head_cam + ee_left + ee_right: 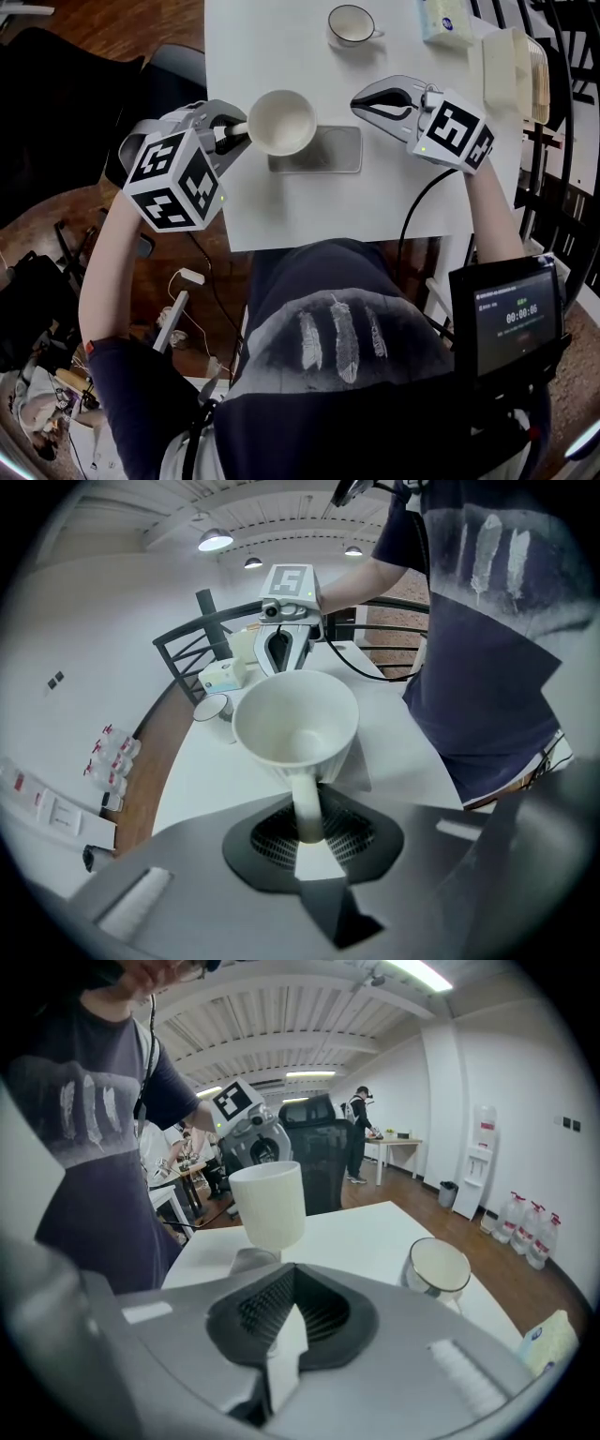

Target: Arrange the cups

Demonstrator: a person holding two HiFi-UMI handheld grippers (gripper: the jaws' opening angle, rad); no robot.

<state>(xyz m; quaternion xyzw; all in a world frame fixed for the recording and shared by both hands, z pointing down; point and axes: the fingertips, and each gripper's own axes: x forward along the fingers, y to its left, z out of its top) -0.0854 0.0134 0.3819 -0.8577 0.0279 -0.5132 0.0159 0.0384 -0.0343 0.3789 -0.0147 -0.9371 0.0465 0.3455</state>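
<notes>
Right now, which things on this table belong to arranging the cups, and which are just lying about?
Job: white cup, held in the left gripper; dark-rimmed cup; probably the grey mat.
Lying about: tissue pack; white box; timer screen.

White cup [281, 122] held by its handle, apparently airborne; dark-rimmed cup [352, 24] upright beyond.

Dark navy T-shirt [281, 291] with three white feathers [341, 339]
</notes>
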